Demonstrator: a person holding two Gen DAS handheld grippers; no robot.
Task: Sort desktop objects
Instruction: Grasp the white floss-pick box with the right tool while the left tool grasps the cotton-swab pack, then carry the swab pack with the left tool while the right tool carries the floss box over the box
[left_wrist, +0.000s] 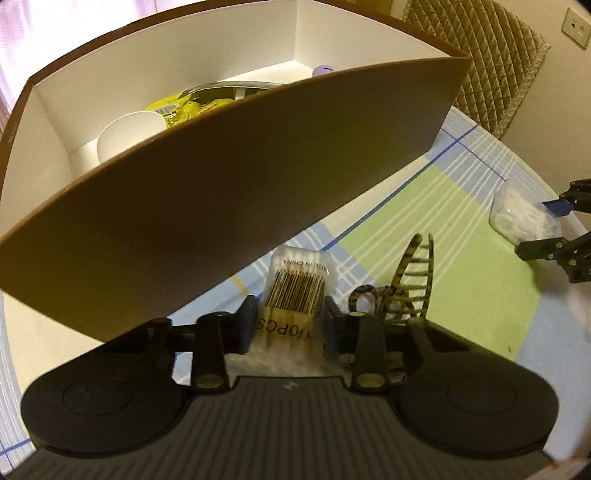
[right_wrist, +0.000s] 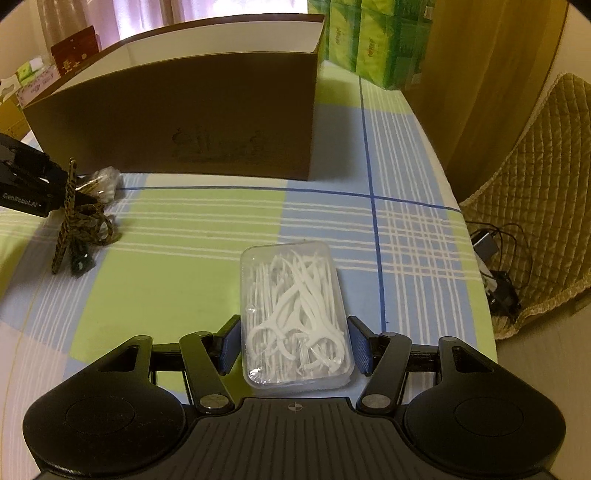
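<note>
My left gripper (left_wrist: 291, 317) is shut on a clear pack of cotton swabs (left_wrist: 295, 288) with a barcode, low over the checked tablecloth and just in front of the brown box (left_wrist: 221, 184). A tortoiseshell hair claw (left_wrist: 410, 284) stands right beside its right finger. My right gripper (right_wrist: 295, 347) has its blue pads (right_wrist: 229, 347) pressed against both sides of a clear case of white floss picks (right_wrist: 295, 314), which rests on the cloth. The left wrist view shows this case (left_wrist: 517, 214) at the far right. The box (right_wrist: 184, 122) stands behind, open-topped.
Inside the box lie a white bowl (left_wrist: 125, 133), a yellow-green packet (left_wrist: 184, 107) and a purple item (left_wrist: 323, 70). A quilted chair (right_wrist: 535, 221) and cables (right_wrist: 495, 258) sit past the table's right edge. Green tissue packs (right_wrist: 373, 37) stand behind the box.
</note>
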